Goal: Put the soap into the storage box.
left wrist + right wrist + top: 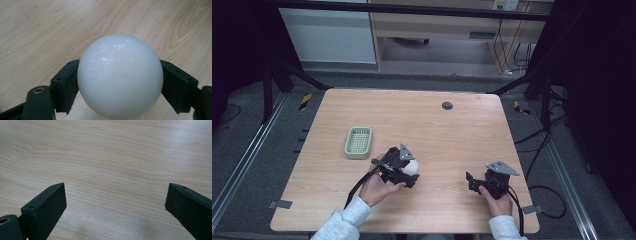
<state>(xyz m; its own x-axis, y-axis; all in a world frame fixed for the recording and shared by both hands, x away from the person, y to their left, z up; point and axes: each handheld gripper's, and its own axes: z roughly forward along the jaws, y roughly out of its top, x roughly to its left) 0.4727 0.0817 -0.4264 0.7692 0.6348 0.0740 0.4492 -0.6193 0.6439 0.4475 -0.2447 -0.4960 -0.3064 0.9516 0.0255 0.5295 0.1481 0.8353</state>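
Note:
A smooth white ball (120, 76) sits between the two black jaws of my left gripper (119, 82), which press on its left and right sides. In the high view the ball (411, 167) and the left gripper (404, 167) are at the table's centre front, the ball low over the wood; whether it rests on it I cannot tell. My right gripper (472, 181) is at the front right, held by a hand. Its jaws stand wide apart in the right gripper view (116, 202), with bare wood between them.
A pale green slotted basket (358, 142) lies on the wooden table (437, 130) to the left of the ball. A dark round grommet (447, 105) sits near the far edge. Cables and black frame legs flank the table on the floor.

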